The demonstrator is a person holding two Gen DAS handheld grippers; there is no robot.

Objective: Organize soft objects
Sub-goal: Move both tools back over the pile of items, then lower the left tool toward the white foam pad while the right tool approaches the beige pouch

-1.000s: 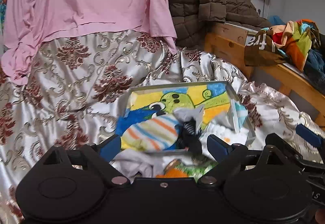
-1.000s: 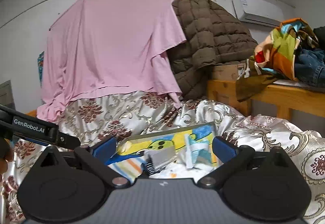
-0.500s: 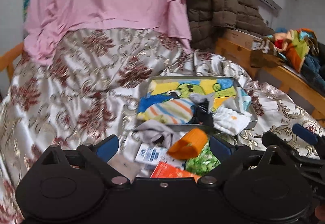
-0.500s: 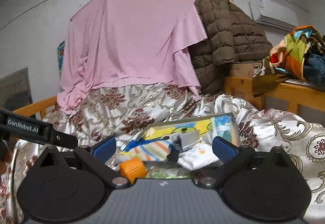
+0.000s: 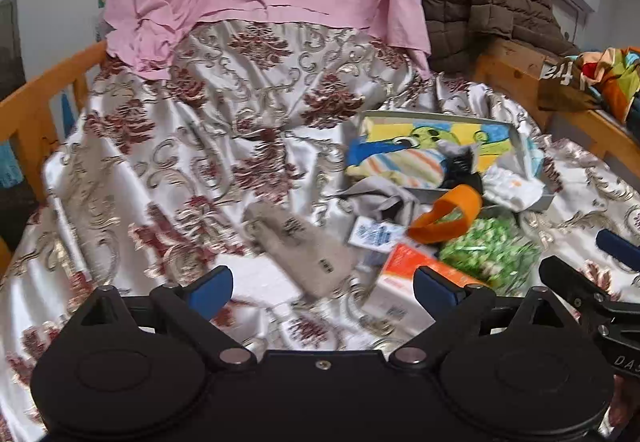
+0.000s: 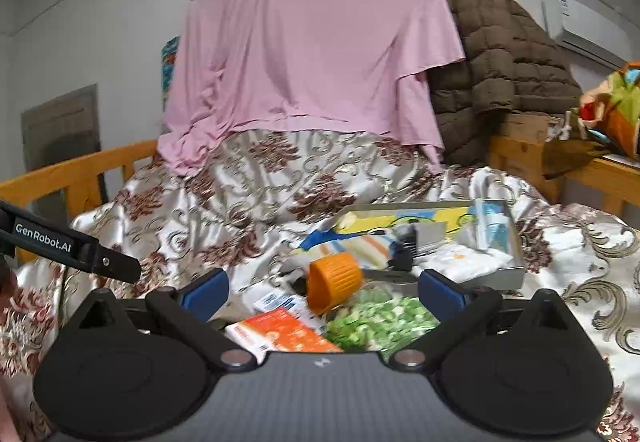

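Looks like a between-picks moment to me. Both tools are empty: the left gripper (image 5: 323, 288) has its jaws spread wide with nothing between them, same for the right gripper (image 6: 323, 288), both hovering over the floral bedspread (image 5: 224, 129).

Where the stuff is: the tray (image 5: 547, 197) sits at about 2 o'clock in the left wrist view, already loaded with a striped cloth (image 5: 400, 166), something black (image 5: 460, 169) and a white cloth (image 5: 514, 185) flopping over its near rim. Still loose on the bed: a beige sock (image 5: 304, 246) dead ahead at 12 o'clock of the left gripper, and a grey cloth (image 5: 380, 197) just at the tray's near edge.

My guess is the sock goes next. That'd mean dropping the left tool down over it, pinching the fabric mid-length, then carrying it toward 2 o'clock into the tray. It's flat and limp, so the fingers need to dig into the bedspread a bit without grabbing that too.

Mixed in near the tray are an orange cup (image 6: 334, 282), a green packet (image 6: 380, 322), an orange box (image 6: 284, 334) and a small white and blue pack (image 6: 276, 300), which don't look soft.

Hard to tell: the sock is blurred, the black item could be anything, and the box is half hidden behind the gripper body.
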